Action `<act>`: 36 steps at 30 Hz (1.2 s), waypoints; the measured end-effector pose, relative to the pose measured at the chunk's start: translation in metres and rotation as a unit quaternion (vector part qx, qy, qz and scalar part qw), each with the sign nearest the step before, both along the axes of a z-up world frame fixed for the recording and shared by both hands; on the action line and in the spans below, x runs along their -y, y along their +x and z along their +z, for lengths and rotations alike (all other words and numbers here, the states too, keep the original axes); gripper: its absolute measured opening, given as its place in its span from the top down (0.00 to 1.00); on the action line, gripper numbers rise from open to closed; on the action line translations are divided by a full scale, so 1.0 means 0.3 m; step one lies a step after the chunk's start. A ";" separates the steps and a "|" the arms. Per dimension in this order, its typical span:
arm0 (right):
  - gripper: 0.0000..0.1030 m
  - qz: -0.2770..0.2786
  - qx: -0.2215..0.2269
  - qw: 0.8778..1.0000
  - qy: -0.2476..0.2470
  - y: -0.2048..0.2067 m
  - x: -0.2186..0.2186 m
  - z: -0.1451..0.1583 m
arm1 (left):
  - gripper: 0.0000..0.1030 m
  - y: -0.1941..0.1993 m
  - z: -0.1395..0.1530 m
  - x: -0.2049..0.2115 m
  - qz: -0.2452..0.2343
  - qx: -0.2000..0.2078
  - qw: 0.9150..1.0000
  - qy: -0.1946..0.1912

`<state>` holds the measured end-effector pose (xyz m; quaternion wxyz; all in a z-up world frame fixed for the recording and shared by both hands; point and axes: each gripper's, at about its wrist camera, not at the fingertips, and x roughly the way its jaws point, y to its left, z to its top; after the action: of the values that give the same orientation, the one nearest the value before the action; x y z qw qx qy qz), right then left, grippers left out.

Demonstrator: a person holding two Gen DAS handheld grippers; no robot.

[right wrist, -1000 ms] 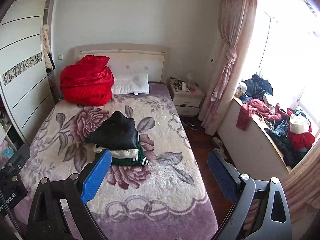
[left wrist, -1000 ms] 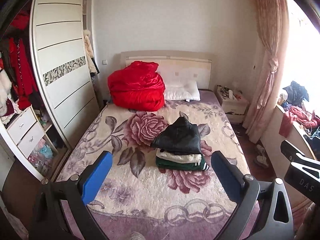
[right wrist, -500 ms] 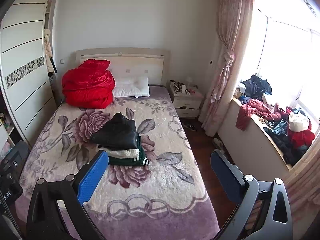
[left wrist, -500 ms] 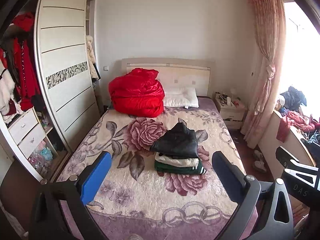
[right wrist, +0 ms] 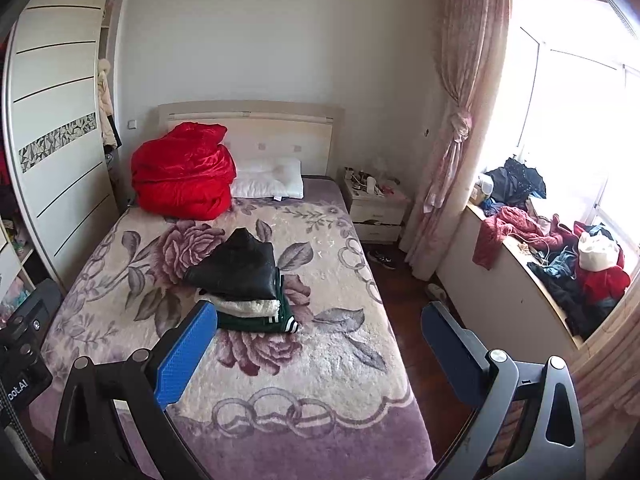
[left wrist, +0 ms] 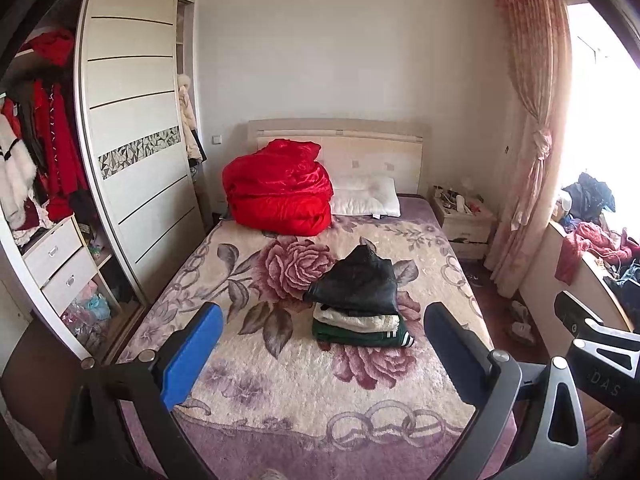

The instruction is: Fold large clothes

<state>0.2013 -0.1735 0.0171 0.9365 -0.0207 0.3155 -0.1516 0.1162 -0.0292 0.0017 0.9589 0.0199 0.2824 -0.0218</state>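
Left wrist view: left gripper (left wrist: 320,354) near, jaws spread wide, holding nothing
Right wrist view: right gripper (right wrist: 318,354) same deal, wide apart and empty-handed
Mid bed (left wrist: 280,392): folded clothes stack (left wrist: 358,304), black jacket (left wrist: 356,284) on top
Far left: red duvet (left wrist: 280,188)
Far right: white pillow (left wrist: 366,198)

Home bedroom; bed (left wrist: 280,380), wardrobe (left wrist: 136,160), nightstand (left wrist: 464,224), curtain (left wrist: 532,140)
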 end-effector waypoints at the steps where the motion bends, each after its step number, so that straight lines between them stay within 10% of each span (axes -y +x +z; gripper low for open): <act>1: 0.00 0.001 0.000 1.000 0.001 -0.002 0.001 0.000 | 0.00 -0.008 0.001 -0.002 0.001 0.001 1.000 0.000; 36: 0.00 0.009 0.014 1.000 0.009 -0.087 -0.025 0.016 | 0.00 -0.076 0.053 0.007 0.000 0.012 1.000 0.002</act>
<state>0.1751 -0.1659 0.0220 0.9422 -0.0131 0.3038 -0.1404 0.0935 -0.0314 0.0175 0.9621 0.0221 0.2710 -0.0214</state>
